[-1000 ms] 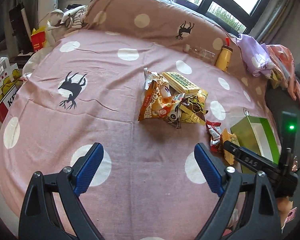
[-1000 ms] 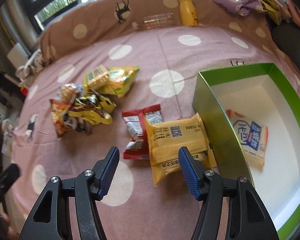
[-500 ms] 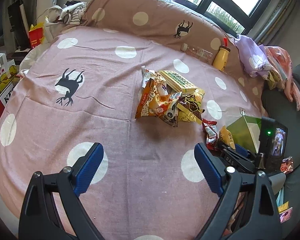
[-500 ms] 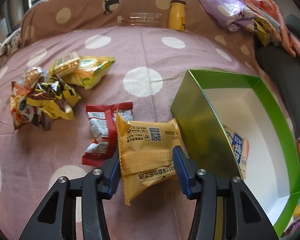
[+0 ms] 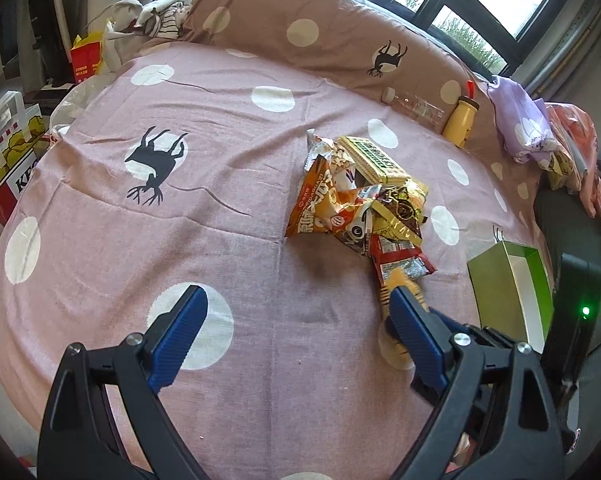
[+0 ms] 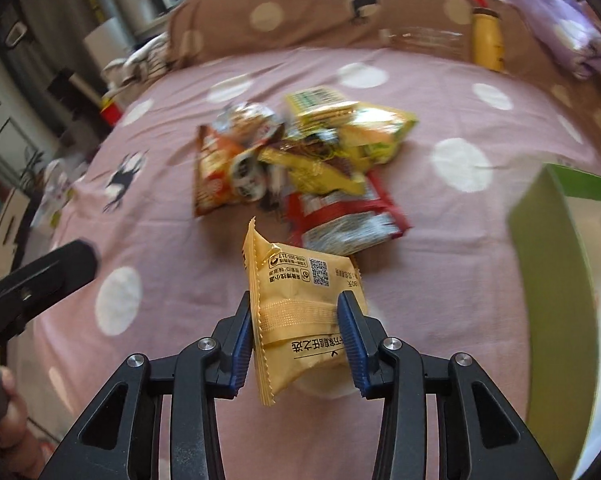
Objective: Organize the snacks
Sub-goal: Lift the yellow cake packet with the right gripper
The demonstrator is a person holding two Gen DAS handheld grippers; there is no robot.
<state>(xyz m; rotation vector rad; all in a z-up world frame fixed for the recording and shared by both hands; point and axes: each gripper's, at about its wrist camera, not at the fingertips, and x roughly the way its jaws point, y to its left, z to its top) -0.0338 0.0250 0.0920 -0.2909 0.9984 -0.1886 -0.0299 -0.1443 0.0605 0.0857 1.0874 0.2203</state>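
Note:
My right gripper (image 6: 294, 312) is shut on a yellow snack packet (image 6: 296, 276), held tilted just above the pink spotted bedspread (image 6: 160, 248). In the left wrist view the same packet (image 5: 398, 282) peeks out behind my right-hand finger. A red packet (image 6: 340, 216) lies just beyond it, at the near edge of a pile of snack bags (image 6: 300, 152). The green box (image 6: 548, 264) with a white inside stands to the right. My left gripper (image 5: 296, 300) hangs open over bare bedspread, well short of the pile (image 5: 360, 200), with nothing between its fingers.
A yellow bottle (image 5: 460, 122) and a clear plastic bottle (image 5: 416, 104) lie against the brown spotted bolster (image 5: 300, 28) at the back. Purple and pink clothes (image 5: 524, 124) are heaped at the far right. A KFC bag (image 5: 8, 168) stands off the bed's left edge.
The right gripper's jaws closed onto the yellow packet, which has come off the bedspread and shifted left, away from the green box. The left gripper kept its place, still open.

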